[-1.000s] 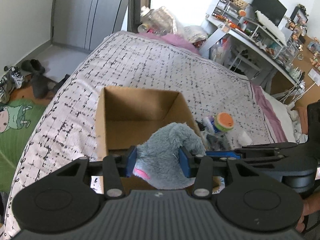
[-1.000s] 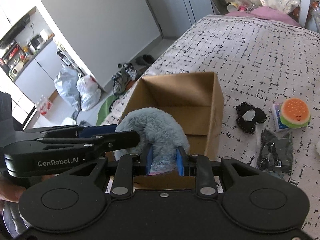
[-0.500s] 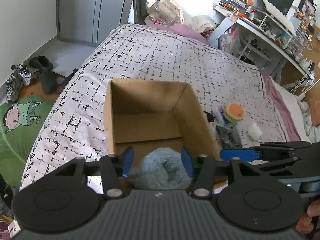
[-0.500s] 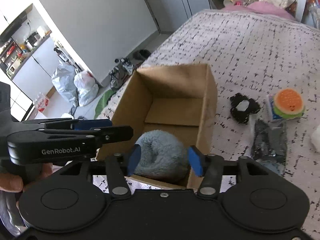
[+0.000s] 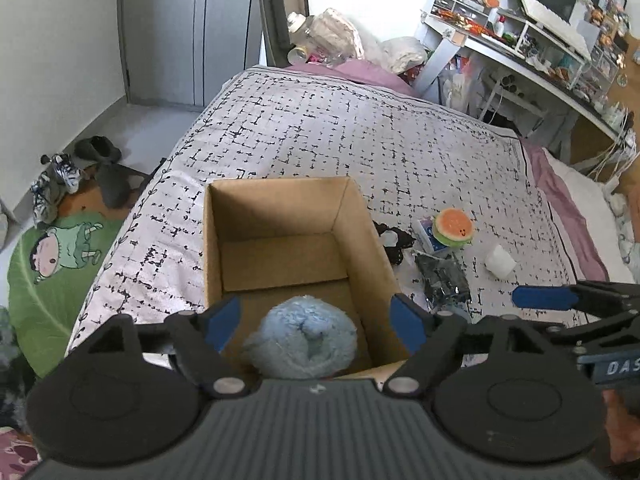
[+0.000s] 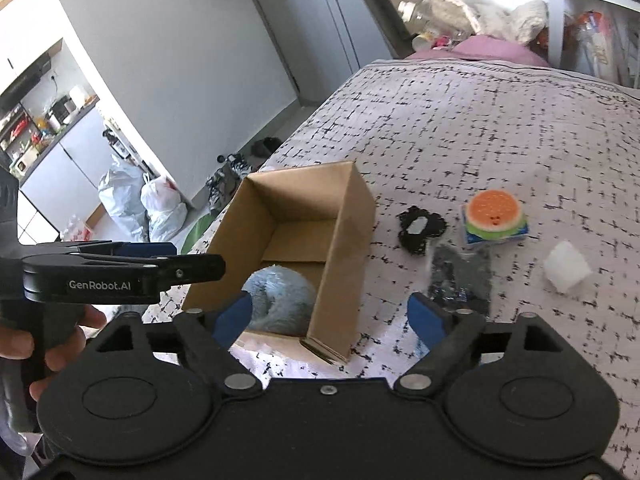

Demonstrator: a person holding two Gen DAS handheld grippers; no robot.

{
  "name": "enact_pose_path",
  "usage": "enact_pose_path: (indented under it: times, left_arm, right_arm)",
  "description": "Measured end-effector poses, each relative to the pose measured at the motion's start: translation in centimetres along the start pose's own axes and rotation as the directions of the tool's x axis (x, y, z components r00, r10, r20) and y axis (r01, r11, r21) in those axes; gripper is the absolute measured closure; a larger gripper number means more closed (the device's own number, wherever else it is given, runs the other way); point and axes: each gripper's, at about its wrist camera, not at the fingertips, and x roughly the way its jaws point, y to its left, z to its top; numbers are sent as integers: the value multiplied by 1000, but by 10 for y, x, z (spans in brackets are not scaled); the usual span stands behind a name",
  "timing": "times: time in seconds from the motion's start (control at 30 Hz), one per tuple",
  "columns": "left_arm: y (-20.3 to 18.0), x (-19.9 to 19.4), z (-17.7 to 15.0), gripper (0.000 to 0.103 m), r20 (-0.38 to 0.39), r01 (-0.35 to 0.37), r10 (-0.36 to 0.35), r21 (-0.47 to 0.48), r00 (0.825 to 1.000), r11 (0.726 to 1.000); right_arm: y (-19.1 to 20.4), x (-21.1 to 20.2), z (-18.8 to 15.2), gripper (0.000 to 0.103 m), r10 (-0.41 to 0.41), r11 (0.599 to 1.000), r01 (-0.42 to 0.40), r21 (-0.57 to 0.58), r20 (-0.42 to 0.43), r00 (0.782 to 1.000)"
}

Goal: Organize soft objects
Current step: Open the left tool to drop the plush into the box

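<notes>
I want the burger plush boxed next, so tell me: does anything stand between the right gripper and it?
Partly. From the right gripper, a dark crinkly packet lies on the bed short of the burger plush. The plush itself is uncovered, and the cardboard box stands off to its left.

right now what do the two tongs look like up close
Both are matte black plastic with blue pads on the fingertips. The left tongs have a ribbed grey body; seen from the right tongs, white "GenRobot.AI" lettering runs along their side. No cables or sleeves show.

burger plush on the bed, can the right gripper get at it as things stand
Probably yes: the right gripper is open and empty, and the burger plush lies uncovered on the bedspread, clear of the cardboard box.
</notes>
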Motion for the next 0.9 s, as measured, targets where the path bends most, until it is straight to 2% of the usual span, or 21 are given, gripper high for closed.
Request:
enact_pose_path:
  times: [0.1,0.2,0.4,0.67,0.9]
  left_arm:
    - [-7,-5,-1,19,4,16,-16,10,1000,1000]
    - [-13,-5,0,17,-16,6,-5,5,1000,1000]
    - [-32,-9,8,17,-27,3,-3,-4,1000,1000]
    - [-61,-15,9,17,-9,17,-16,52,1000,999]
    - [-81,-15,12,17,0,19,-19,90,1000,996]
  right_arm:
    - [-4,-11,-5,3,7,1000,-7,-17,37,999]
    - [-13,-20,-10,0,10,1000,-9,-11,62,998]
    - [-44,-35,-12,0,-9,999,5,51,73,997]
    - [-70,-61,-14,0,-64,995,54,80,127,990]
    - [-90,-75,-22,0,-130,987,116,107,130,983]
